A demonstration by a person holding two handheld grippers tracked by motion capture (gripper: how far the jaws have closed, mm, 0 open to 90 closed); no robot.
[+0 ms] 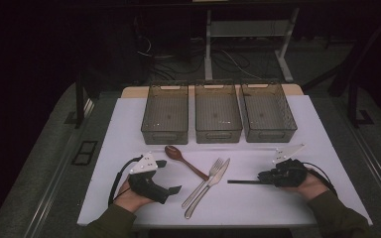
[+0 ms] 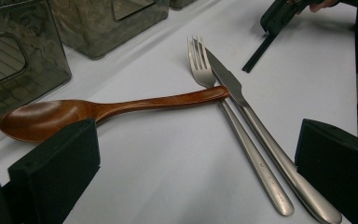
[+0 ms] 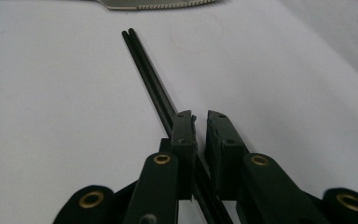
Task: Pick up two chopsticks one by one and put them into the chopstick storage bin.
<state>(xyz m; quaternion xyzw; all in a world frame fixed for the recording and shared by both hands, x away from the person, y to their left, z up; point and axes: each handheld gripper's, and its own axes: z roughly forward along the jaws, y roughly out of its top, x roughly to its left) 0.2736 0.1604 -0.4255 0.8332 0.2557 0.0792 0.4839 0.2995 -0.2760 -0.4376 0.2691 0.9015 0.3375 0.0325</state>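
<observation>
The right claw [image 1: 265,177] lies low on the white table [image 1: 258,208], its jaws drawn nearly together around a pair of black chopsticks [image 1: 242,181]. In the right gripper view the sticks [image 3: 151,79] run between the two pads and reach past them over the table, the tips close to the knife. Whether the pads press on them cannot be told.

The knife [image 1: 209,187] lies at the table's middle, touching a fork [image 1: 202,184] just to its left. The chopsticks lie just right of the knife. A wooden spoon [image 1: 182,159] lies left of the knife, its handle end [image 2: 214,93] resting across the fork and meeting the knife's blade.

The left claw [image 1: 167,177] rests well left of the knife, jaws wide apart and holding nothing. Three clear bins [image 1: 218,113] stand in a row beyond the knife.
</observation>
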